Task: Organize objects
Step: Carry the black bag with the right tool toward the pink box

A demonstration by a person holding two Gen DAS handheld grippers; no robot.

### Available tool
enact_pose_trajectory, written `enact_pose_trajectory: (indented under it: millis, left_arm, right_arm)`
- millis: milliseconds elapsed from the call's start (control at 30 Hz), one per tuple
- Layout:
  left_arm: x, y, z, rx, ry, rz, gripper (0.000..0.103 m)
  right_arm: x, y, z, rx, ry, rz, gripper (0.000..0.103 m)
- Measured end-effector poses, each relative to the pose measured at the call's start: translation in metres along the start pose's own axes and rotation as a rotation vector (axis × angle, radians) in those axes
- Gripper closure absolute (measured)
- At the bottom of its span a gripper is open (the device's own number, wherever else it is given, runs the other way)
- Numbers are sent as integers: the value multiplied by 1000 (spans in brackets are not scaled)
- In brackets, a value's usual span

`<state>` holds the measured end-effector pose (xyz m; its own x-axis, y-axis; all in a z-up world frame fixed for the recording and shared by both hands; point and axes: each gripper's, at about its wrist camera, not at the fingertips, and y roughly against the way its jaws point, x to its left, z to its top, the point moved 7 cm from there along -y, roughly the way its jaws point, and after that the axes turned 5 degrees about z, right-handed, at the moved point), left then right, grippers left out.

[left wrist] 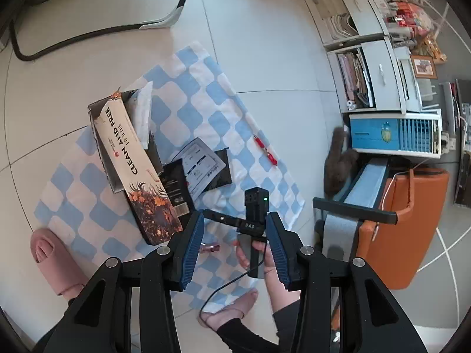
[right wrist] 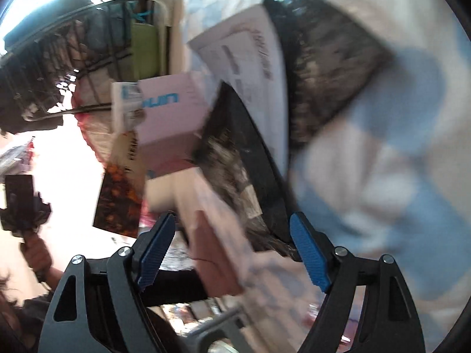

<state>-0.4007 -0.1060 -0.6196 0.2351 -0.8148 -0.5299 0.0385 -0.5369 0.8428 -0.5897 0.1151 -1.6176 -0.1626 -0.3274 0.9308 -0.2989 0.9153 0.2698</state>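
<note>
Overhead, the left hand-held gripper (left wrist: 234,244) hangs empty and parted above the checkered cloth (left wrist: 188,111); the right hand-held gripper (right wrist: 232,253) gapes wide.

We see a soft woven cloth (left wrist: 206,94) in blue and white checks on a smooth, glossy tiled floor (left wrist: 265,44). The long box (left wrist: 132,158) is printed cardboard, slightly shiny. The left tool (left wrist: 234,247) has matt black plastic arms, ribbed blue rubbery pads (left wrist: 191,250) and 4 bright metal rivets.
</note>
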Motion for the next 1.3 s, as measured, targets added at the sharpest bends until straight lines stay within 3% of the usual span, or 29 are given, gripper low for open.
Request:
enact_pose_trajectory:
  millis: [233,367,433,533,633,800,900,1067,1300]
  left_arm:
    - [2,-2,2,-4,15,-18,61]
    - [2,-7,-2,10,18,-30,61]
    - [2,-9,-3,20,24,-38,61]
    - [4,-10,-4,26,41,-52,61]
    - [3,-11,-4,25,37,-55,61]
    - [3,-14,-5,23,44,-60,61]
    - [2,-16,-6,31,43,-67,61]
    - [2,-20,-7,43,64,-87,61]
    - [4,-16,-6,31,77,-108,61]
  right_arm:
    - [7,-27,-11,77,16,-8,22]
    - [-8,-41,-24,101,17,-83,22]
    - [-11,-41,-26,71,28,-108,25]
    - [-15,-35,-30,35,31,-100,25]
    - [-18,-41,-41,94,6,-89,23]
    - [-5,-67,-54,168,-37,45,23]
    - [5,-78,-52,135,-40,120,23]
    - [1,-96,-49,54,-90,157,23]
    - [-12,-101,-50,-84,-112,15,23]
